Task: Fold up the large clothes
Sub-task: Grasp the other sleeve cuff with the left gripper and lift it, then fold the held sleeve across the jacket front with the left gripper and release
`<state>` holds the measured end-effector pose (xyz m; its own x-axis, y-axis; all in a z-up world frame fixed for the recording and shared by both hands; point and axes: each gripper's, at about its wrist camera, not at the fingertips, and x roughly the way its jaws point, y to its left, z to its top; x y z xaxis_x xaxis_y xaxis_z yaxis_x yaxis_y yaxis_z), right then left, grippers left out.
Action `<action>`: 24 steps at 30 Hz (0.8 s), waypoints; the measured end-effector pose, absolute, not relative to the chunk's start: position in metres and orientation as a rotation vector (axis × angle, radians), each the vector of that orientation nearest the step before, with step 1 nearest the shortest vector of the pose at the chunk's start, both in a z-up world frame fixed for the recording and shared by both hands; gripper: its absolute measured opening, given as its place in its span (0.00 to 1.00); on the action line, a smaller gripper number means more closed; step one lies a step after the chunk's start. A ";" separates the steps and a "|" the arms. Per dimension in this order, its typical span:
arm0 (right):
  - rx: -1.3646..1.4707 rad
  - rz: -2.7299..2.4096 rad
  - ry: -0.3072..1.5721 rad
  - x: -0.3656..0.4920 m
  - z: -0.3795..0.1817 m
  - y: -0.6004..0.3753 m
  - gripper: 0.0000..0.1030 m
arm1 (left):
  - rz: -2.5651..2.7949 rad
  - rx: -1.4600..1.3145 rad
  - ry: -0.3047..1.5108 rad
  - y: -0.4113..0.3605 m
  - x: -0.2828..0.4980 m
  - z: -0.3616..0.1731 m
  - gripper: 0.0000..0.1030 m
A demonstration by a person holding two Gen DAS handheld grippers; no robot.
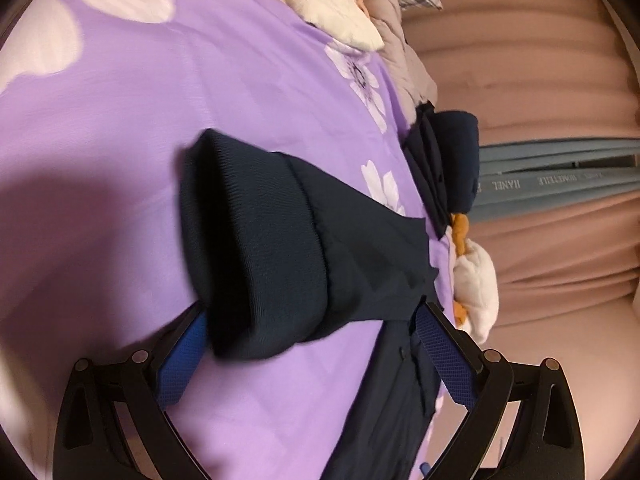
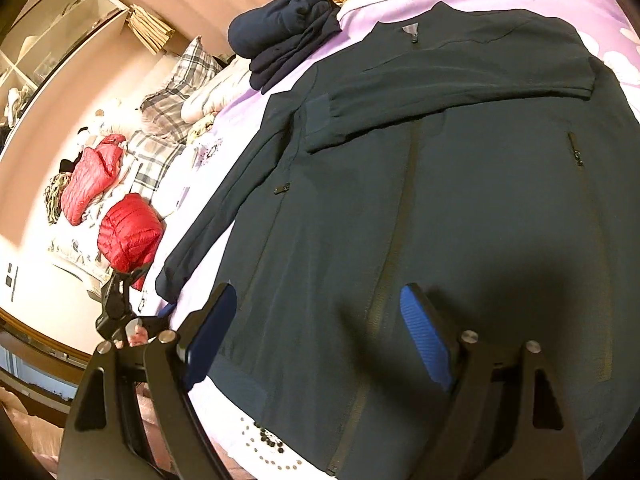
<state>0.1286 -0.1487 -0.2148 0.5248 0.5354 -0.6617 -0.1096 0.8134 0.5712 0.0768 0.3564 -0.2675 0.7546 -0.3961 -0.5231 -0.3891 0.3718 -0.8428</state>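
Observation:
A dark navy zip jacket (image 2: 420, 184) lies front-up on the purple flowered bed sheet (image 1: 120, 140). One sleeve is folded across its chest; the other sleeve (image 2: 208, 220) lies out to the left. In the left wrist view that sleeve's ribbed cuff (image 1: 256, 240) fills the space between the wide-open blue-padded jaws of my left gripper (image 1: 312, 344); no grip on it shows. My right gripper (image 2: 320, 348) is open and empty, hovering over the jacket's lower front near the zip.
A folded dark garment stack (image 2: 284, 40) sits at the bed edge, also in the left wrist view (image 1: 448, 160). Red puffer jackets (image 2: 128, 236) and plaid bedding (image 2: 176, 92) lie on the left. A white-and-orange plush (image 1: 476, 292) sits at the bed edge.

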 end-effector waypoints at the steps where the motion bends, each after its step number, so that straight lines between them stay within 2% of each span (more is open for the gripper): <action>1: 0.501 0.405 0.945 0.129 -0.214 -0.147 0.82 | -0.009 -1.226 0.768 0.357 0.082 -0.268 0.96; 4: 0.486 0.398 0.943 0.127 -0.213 -0.145 0.82 | -0.011 -1.228 0.758 0.359 0.090 -0.269 0.95; 6: 0.482 0.396 0.945 0.126 -0.213 -0.145 0.82 | 0.007 -1.239 0.741 0.360 0.091 -0.269 0.90; 8: 0.481 0.387 0.949 0.125 -0.214 -0.145 0.82 | 0.022 -1.236 0.747 0.361 0.091 -0.270 0.62; 9: 0.481 0.383 0.949 0.125 -0.215 -0.146 0.82 | 0.028 -1.237 0.750 0.362 0.091 -0.271 0.54; 10: 0.481 0.379 0.950 0.125 -0.216 -0.147 0.82 | 0.035 -1.234 0.754 0.362 0.090 -0.272 0.42; 12: 0.485 0.371 0.955 0.127 -0.218 -0.149 0.82 | 0.053 -1.214 0.754 0.362 0.087 -0.269 0.37; 14: 0.493 0.368 0.956 0.128 -0.220 -0.150 0.82 | 0.063 -1.193 0.751 0.361 0.087 -0.264 0.24; 19: 0.506 0.371 0.953 0.130 -0.224 -0.153 0.82 | 0.088 -1.066 0.749 0.355 0.101 -0.223 0.19; 24: 0.520 0.368 0.938 0.127 -0.225 -0.160 0.82 | 0.031 -0.924 0.717 0.328 0.132 -0.158 0.19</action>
<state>0.1268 -0.1596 -0.2252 0.5450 0.5124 -0.6637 -0.0751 0.8182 0.5700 0.1323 0.3283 -0.1582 0.7708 -0.2706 -0.5767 -0.3194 0.6191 -0.7174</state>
